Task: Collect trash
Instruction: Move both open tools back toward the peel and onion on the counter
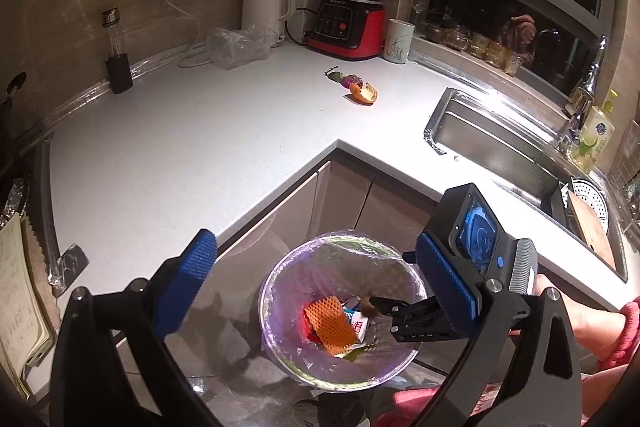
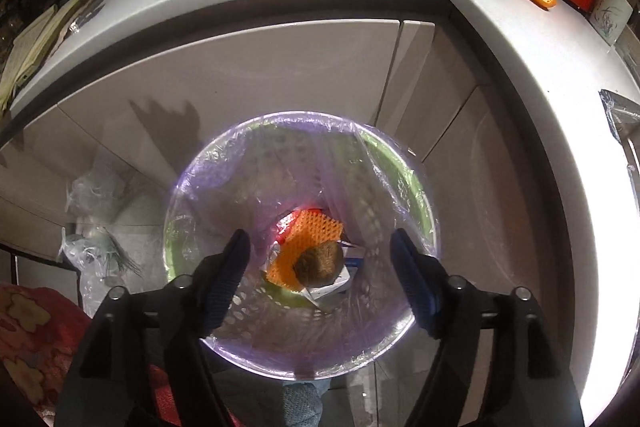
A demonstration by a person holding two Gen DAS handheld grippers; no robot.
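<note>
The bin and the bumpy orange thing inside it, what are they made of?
The bin looks like green plastic with holes in its wall, lined with a thin, shiny see-through bag. The orange thing looks like soft foam netting, judging by its diamond mesh, though I can't be sure.

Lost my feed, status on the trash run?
Both grippers open, left gripper and right gripper over the bin. Brown scrap in bin. Peels on counter. Nothing blocking.

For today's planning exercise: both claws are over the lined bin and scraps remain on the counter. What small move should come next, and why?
Probably lift the right claw clear of the bin. Its jaws stand open with nothing pressed between them, and a brown scrap lies among the trash below. The orange peel still sits on the counter, so that is likely the next target.
</note>
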